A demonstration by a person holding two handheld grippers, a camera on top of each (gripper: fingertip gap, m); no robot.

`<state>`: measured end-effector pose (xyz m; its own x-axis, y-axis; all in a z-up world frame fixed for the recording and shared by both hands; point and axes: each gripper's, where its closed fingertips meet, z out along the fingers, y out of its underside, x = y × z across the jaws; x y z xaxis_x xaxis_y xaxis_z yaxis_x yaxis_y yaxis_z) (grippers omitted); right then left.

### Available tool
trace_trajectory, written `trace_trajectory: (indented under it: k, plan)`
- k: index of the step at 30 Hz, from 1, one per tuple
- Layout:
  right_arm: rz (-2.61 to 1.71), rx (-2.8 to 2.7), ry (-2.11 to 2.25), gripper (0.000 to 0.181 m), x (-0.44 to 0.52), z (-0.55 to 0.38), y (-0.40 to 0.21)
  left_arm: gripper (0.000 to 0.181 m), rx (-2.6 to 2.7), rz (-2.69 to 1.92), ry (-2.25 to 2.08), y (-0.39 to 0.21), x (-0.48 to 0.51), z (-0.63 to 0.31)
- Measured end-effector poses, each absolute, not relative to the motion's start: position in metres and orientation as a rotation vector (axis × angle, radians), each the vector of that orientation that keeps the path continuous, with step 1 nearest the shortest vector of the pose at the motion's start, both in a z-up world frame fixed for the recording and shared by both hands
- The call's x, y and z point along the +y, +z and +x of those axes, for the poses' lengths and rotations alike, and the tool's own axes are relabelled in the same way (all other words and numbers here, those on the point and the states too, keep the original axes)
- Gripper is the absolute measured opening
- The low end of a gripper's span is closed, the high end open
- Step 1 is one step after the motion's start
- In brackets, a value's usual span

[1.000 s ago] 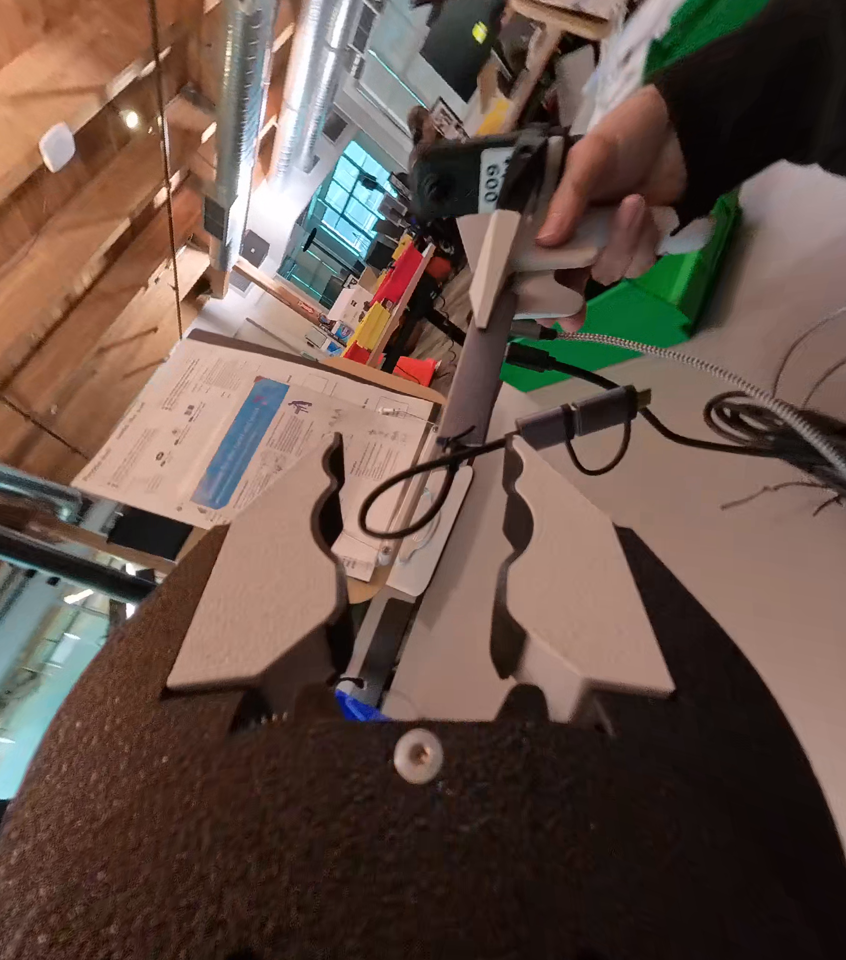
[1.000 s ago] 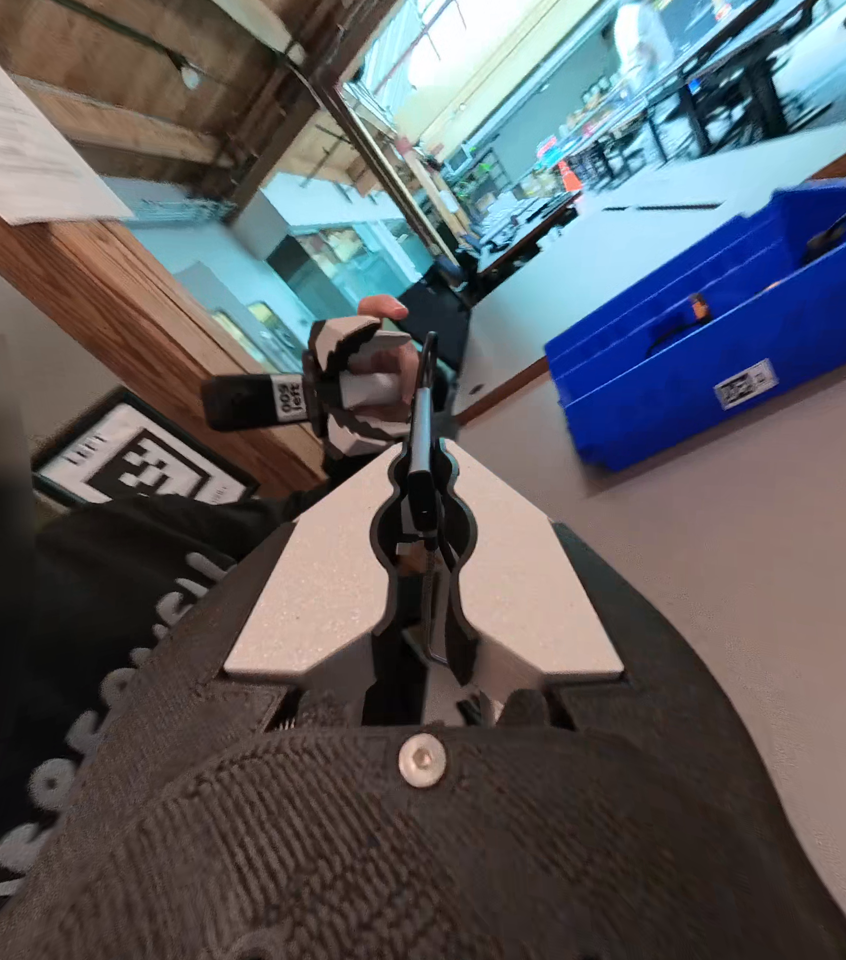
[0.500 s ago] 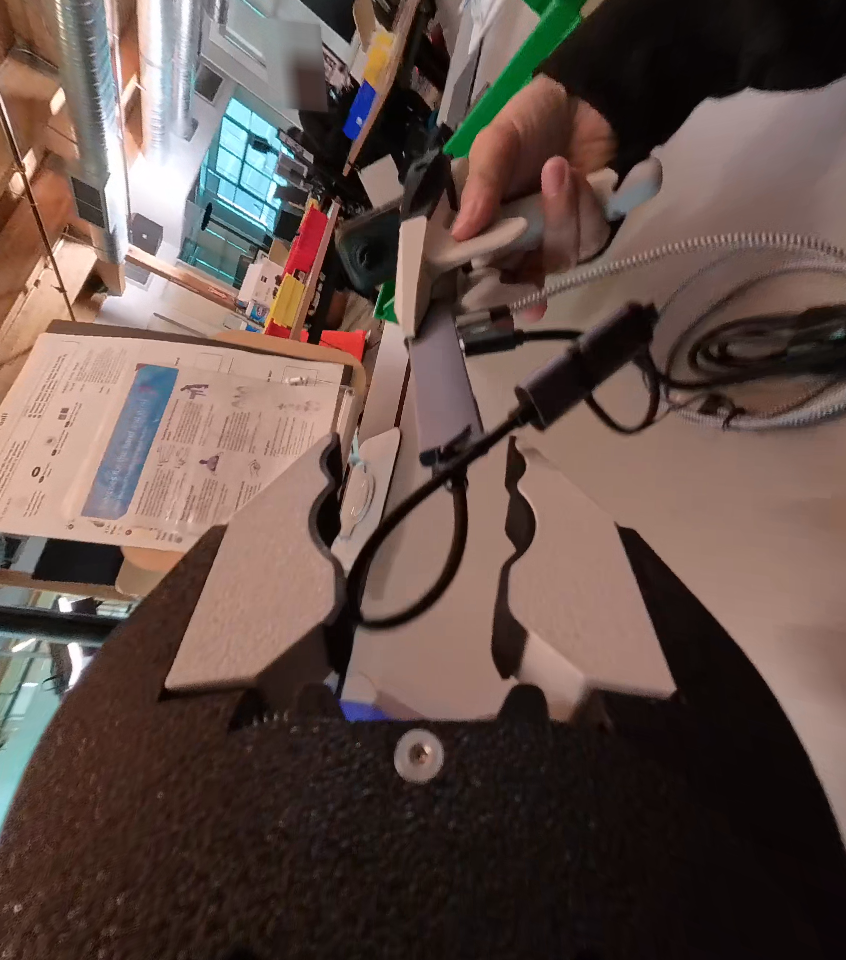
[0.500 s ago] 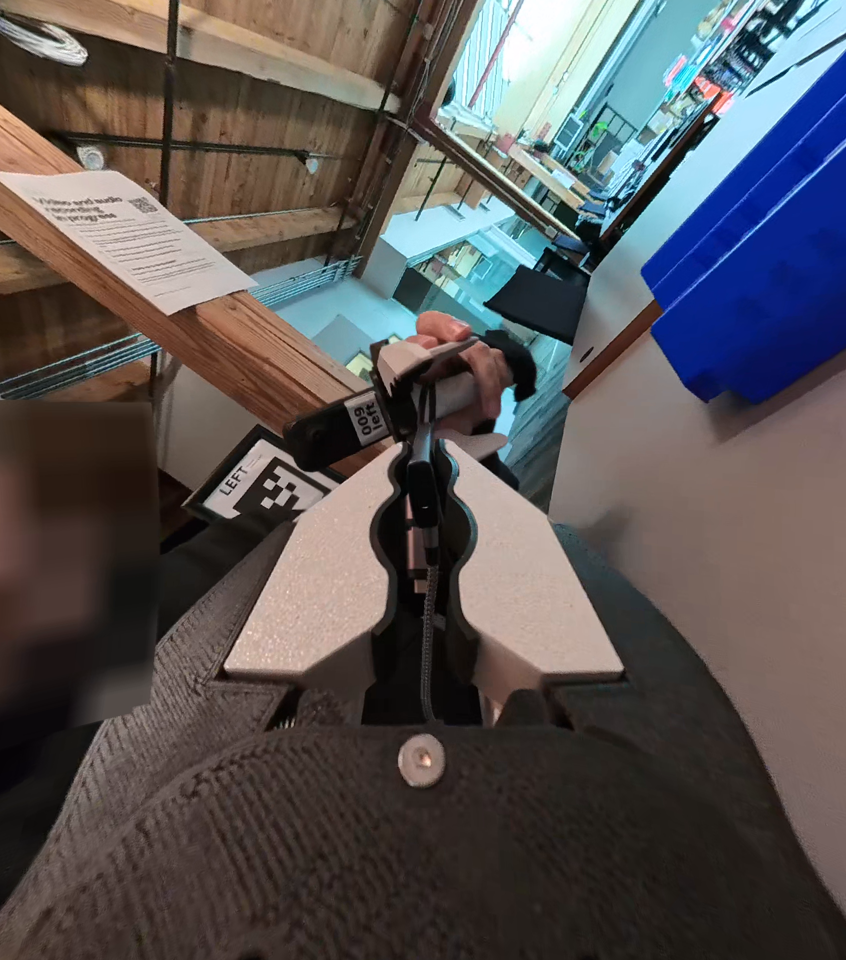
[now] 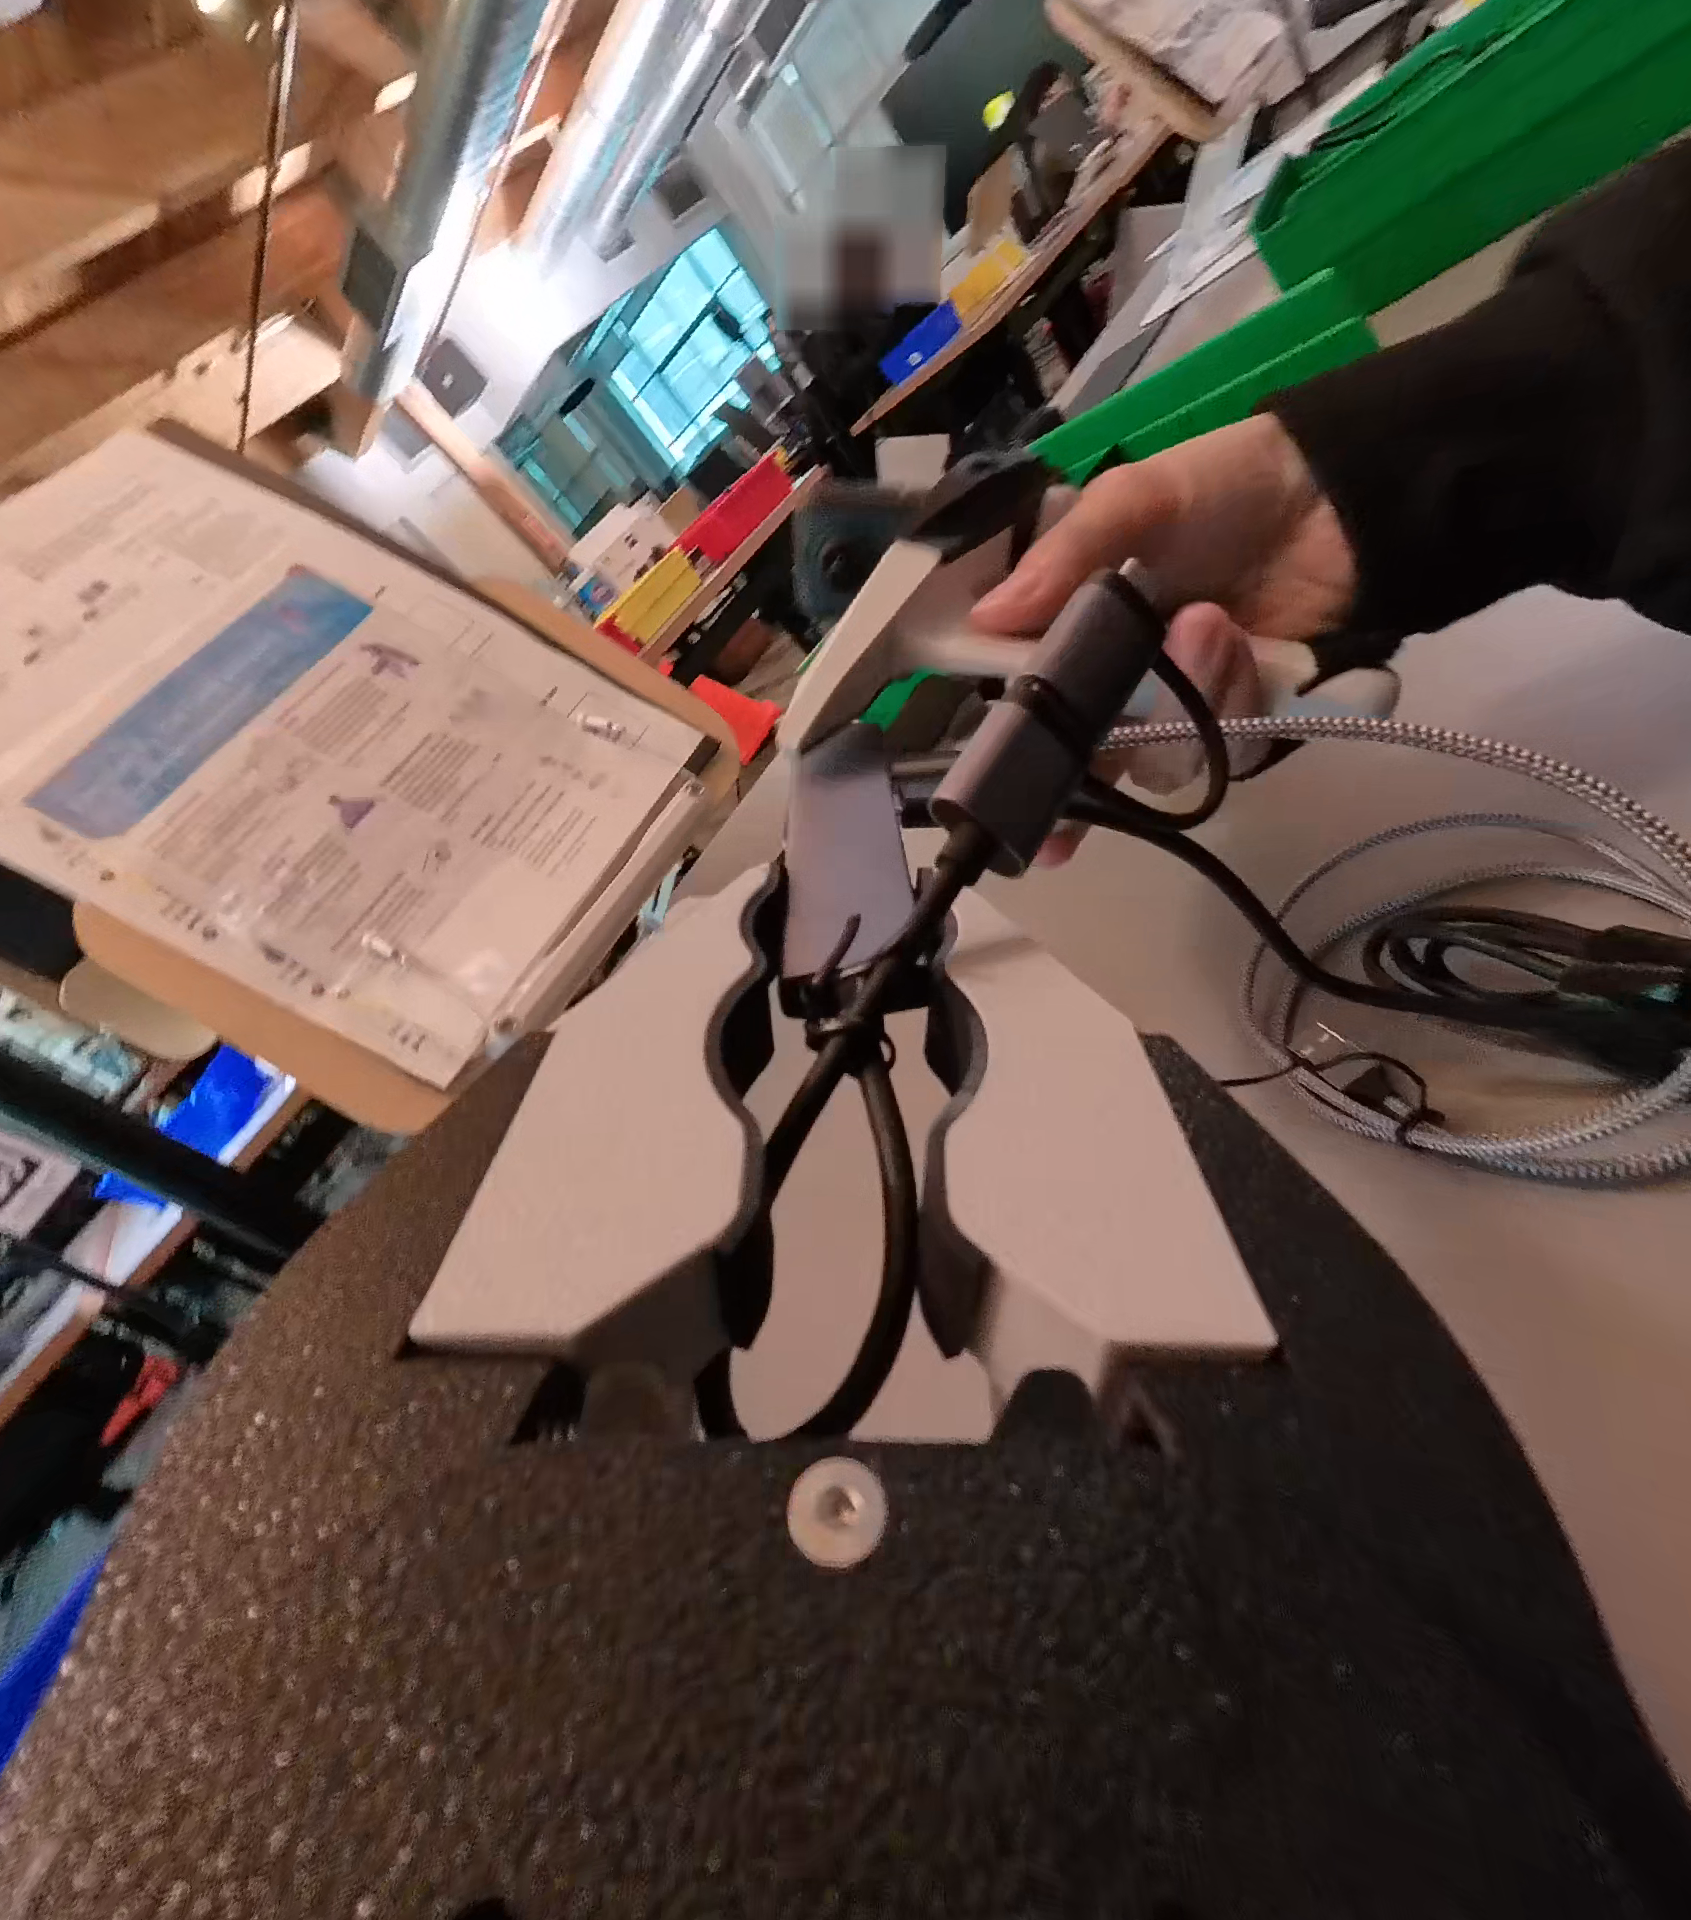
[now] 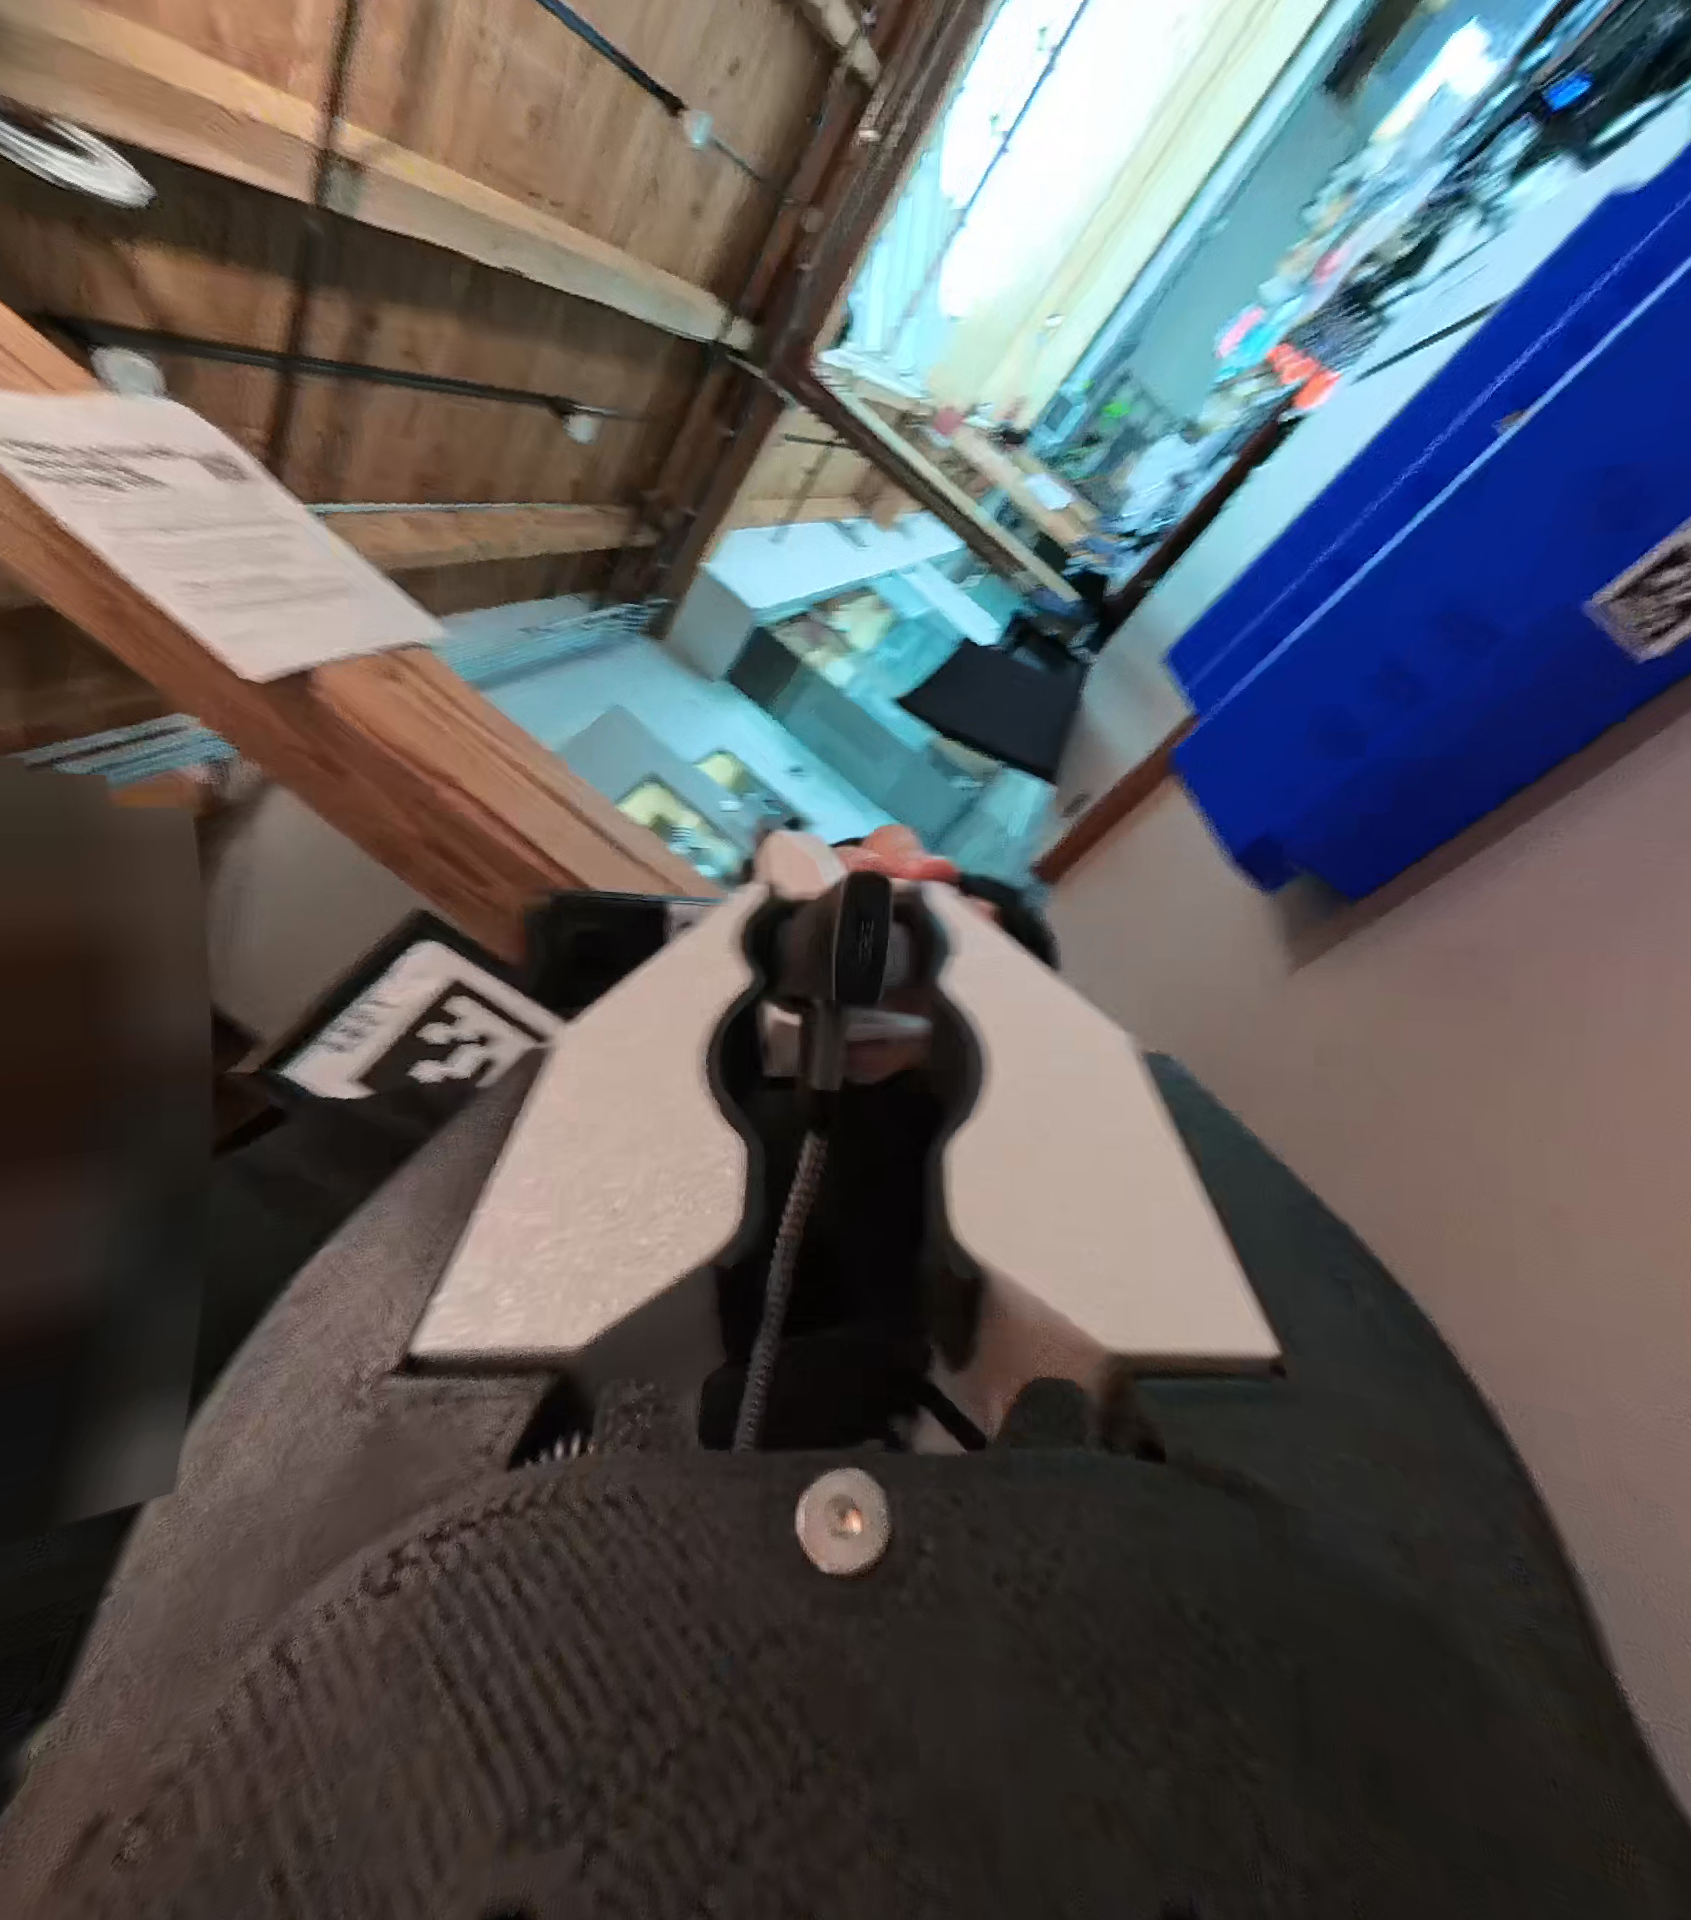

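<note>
In the left wrist view my left gripper [image 5: 856, 925] is shut on a thin black cable [image 5: 882, 1174] at its tie, and the loop hangs back between the fingers. The cable runs up to a dark grey adapter block [image 5: 1049, 748]. The right gripper [image 5: 841, 821], held by a hand [image 5: 1184, 540], reaches right up to my left fingertips. In the right wrist view my right gripper [image 6: 846, 925] is shut on a dark plug [image 6: 862, 940]. Its braided cable [image 6: 789, 1226] runs back between the fingers. The left gripper [image 6: 789, 862] sits just beyond the tips.
A coil of braided and black cables [image 5: 1651, 1132] lies on the grey table [image 5: 1547, 1403]. Green bins [image 5: 1236, 384] stand behind the hand. A printed sheet on a board [image 5: 249, 748] is to the left. A blue bin [image 6: 1495, 540] and a wooden beam [image 6: 249, 665] flank the right view. Both grippers' tips are close together, under 4 cm apart.
My left jaws were wide open around the black cable loop and have closed on it. The right gripper kept hold of its plug and came closer to the left one.
</note>
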<state>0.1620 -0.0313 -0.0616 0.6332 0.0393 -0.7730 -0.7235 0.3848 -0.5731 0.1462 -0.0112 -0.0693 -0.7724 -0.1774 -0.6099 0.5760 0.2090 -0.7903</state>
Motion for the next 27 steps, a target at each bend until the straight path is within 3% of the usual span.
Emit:
trace_trajectory:
  k: [2, 5, 6, 10, 13, 20, 27]
  plan:
    - [-1.147, 0.824, 0.349, 0.067, -0.042, 0.176, -0.066, 0.022, 1.902, 0.245, -1.642, -0.070, -0.010, 0.158]
    - [-1.265, 0.868, -0.192, 0.086, -0.064, 0.182, -0.054, 0.022, 1.945, -0.054, -1.731, -0.075, 0.000, 0.184]
    - [-1.297, 0.839, -0.381, 0.084, -0.066, 0.177, -0.045, 0.022, 1.951, -0.147, -1.780, -0.078, 0.002, 0.190]
    - [-1.424, 0.670, -0.732, 0.035, -0.043, 0.160, -0.040, 0.022, 1.945, -0.429, -1.935, -0.090, 0.004, 0.201]
    - [-1.456, 0.672, -0.658, 0.030, -0.022, 0.158, -0.054, 0.022, 1.908, -0.539, -1.956, -0.100, 0.004, 0.204]
    - [-1.542, 0.837, -0.675, 0.044, -0.002, 0.177, -0.097, 0.022, 1.833, -0.719, -2.009, -0.112, 0.014, 0.215]
    - [-1.522, 0.903, -0.711, 0.014, -0.007, 0.195, -0.109, 0.022, 1.795, -0.674, -2.125, -0.112, 0.014, 0.212]
